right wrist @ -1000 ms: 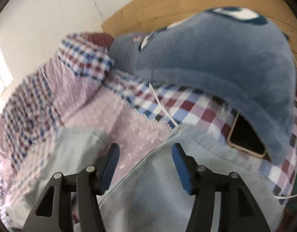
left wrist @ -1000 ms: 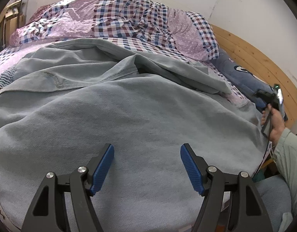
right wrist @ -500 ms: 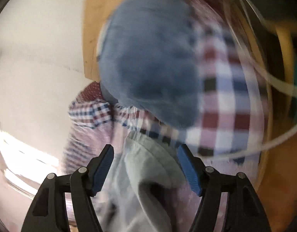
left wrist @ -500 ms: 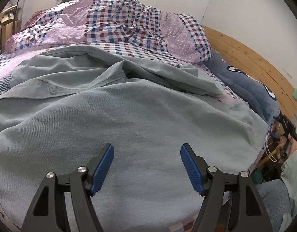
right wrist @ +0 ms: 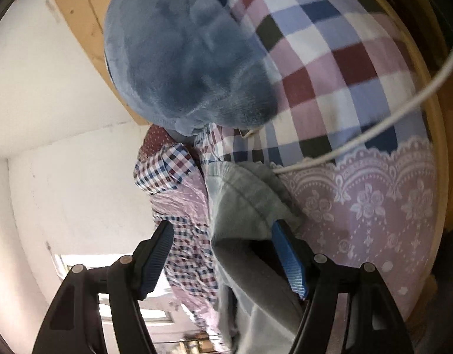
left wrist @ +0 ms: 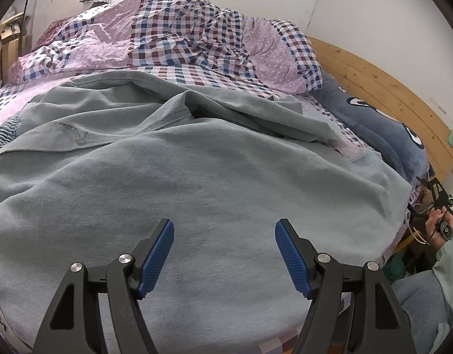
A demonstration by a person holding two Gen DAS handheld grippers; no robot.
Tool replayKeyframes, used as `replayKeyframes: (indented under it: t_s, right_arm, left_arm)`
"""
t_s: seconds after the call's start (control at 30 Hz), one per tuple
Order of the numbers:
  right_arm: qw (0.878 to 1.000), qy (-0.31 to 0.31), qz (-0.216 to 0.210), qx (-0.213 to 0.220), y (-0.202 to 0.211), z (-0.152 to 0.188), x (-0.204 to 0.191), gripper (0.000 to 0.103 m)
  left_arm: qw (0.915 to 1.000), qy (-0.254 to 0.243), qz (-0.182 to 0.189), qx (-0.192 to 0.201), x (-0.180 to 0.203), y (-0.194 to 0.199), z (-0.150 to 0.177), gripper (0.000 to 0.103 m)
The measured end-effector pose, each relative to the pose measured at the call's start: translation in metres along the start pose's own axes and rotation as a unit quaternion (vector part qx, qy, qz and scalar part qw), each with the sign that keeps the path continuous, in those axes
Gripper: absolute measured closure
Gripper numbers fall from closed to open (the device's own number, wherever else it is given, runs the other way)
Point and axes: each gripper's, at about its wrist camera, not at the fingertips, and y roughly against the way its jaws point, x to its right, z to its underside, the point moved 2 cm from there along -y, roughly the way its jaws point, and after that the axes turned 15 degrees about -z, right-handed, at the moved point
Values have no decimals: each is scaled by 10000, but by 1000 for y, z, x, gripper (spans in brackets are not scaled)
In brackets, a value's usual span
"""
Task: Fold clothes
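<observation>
Denim garment corner hides right hand-held gripper pad

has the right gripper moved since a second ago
Yes. In the left wrist view the right gripper has dropped from beside the wooden headboard to the bed's edge.

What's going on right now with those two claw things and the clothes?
Left gripper open above the grey-blue denim garment. Right gripper open at its corner. White cable close by.

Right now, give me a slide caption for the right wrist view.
Open right gripper straddling the corner of grey-blue trousers on the checked bedsheet, below a blue pillow.
</observation>
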Motion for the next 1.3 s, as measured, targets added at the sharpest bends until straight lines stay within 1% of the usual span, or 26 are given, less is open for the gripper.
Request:
replayKeyframes:
  t_s: [0.1,0.2,0.3,0.33,0.37,0.4,0.43,0.5,0.53,0.6,0.63,0.67,0.7,0.73,0.77,0.8,0.83,0.9,0.93,0.97,1.0,1.07,1.13,1.2,1.23,1.3]
  right_arm:
    - [9997,-222,-61,27,0,6,5,29]
    - [9998,-187,49,67,-5,4,6,29]
    - [9998,-122,73,164,-14,-6,7,33]
    - [9997,43,181,131,-18,-7,3,42]
    - [9992,248,319,77,-23,-8,-1,56]
    - [9979,453,457,24,-28,-8,-5,65]
    - [9961,657,595,-30,-34,-9,-9,87]
    - [9904,1065,870,-136,-44,-10,-17,94]
    - [9842,1520,889,-176,-47,-8,-32,97]
    - [9595,2685,824,-235,-51,5,-69,97]
    - [9347,3423,919,-261,-51,17,-89,98]
    - [9060,4100,1016,-274,-50,31,-106,98]
    - [8760,4689,1096,-281,-50,45,-117,98]
    - [8471,5129,1362,-271,-52,57,-122,97]
    - [8304,5302,1694,-256,-53,60,-119,97]
    - [8275,5210,2073,-277,-53,57,-109,96]
    - [8369,4890,2437,-334,-53,47,-94,92]
    - [8749,3865,2896,-367,-44,18,-62,91]
    - [8978,3340,2855,-313,-36,6,-50,90]
    - [9164,3004,2636,-221,-30,-2,-44,88]
    - [9202,2951,2569,-129,-25,-4,-44,86]
    - [9195,2988,2554,50,-17,-6,-47,73]
    - [9131,3225,2487,216,-14,-5,-54,69]
    - [9107,3344,2406,291,-12,-3,-58,66]
    - [9098,3364,2413,291,-13,-5,-57,61]
    - [9067,3313,2602,230,-22,-6,-50,59]
  left_arm:
    - [10000,-23,5,8,0,0,0,28]
    - [10000,-17,12,7,0,0,0,28]
    - [10000,-11,18,7,0,1,0,28]
    - [10000,-9,20,7,0,1,0,28]
    - [10000,-6,21,6,0,1,0,28]
    - [10000,-3,20,6,0,1,0,28]
    - [10000,0,20,5,0,1,1,28]
    - [10000,6,18,4,-1,1,1,28]
    - [10000,9,17,4,-1,1,1,28]
    - [10000,10,18,7,-1,1,1,28]
    - [10000,6,24,11,0,2,1,28]
    - [10000,7,32,13,0,2,1,28]
    - [10000,8,40,15,0,2,1,28]
    - [10000,9,48,17,0,2,1,28]
    - [10000,8,57,16,0,2,1,28]
    - [10000,5,66,12,1,3,0,28]
    - [10000,1,76,6,1,3,0,28]
    - [10000,-6,95,-3,1,3,0,28]
    - [9999,-9,102,-6,1,3,0,28]
    - [9999,-12,108,-7,2,4,0,28]
    - [9999,-14,112,-5,2,4,0,28]
    - [9999,-8,109,-12,2,4,0,28]
    - [9999,-4,100,-24,3,3,1,28]
    - [10000,-16,89,-36,3,3,1,28]
    - [10000,-28,86,-36,4,3,1,28]
    - [9999,-51,81,-41,5,2,2,28]
